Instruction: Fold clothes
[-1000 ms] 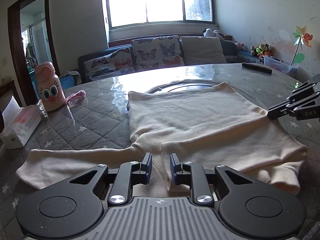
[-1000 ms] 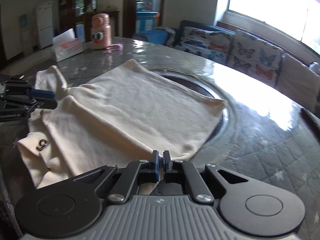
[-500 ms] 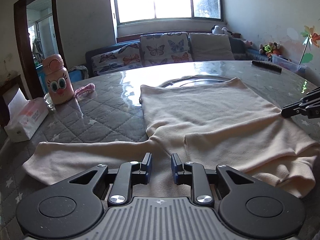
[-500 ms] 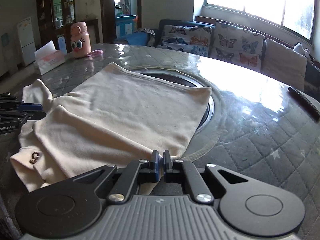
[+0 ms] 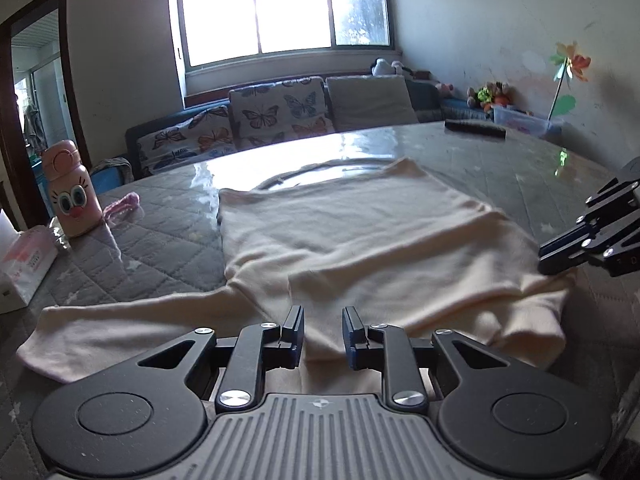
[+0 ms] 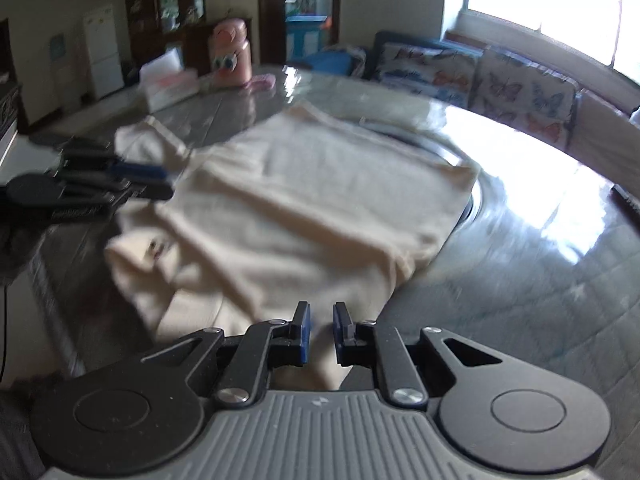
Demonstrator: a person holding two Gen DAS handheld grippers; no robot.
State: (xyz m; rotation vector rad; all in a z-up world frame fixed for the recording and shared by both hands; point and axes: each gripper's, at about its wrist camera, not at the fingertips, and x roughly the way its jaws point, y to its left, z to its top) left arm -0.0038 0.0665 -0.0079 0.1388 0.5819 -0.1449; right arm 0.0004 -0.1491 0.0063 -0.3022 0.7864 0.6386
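Fingers of the right gripper (image 6: pixel 319 332), pinched together on the cream sweater (image 5: pixel 360 248) half a second ago, now stand narrowly apart over its near edge, so that edge seems released with one sleeve already folded across the body. The left gripper (image 5: pixel 322 336) hangs moderately wide, holding nothing, over the collar end. The sweater lies flat on the bench (image 5: pixel 160 236), long axis from collar toward the far hem, with the other sleeve (image 5: pixel 120 320) stretched out sideways.
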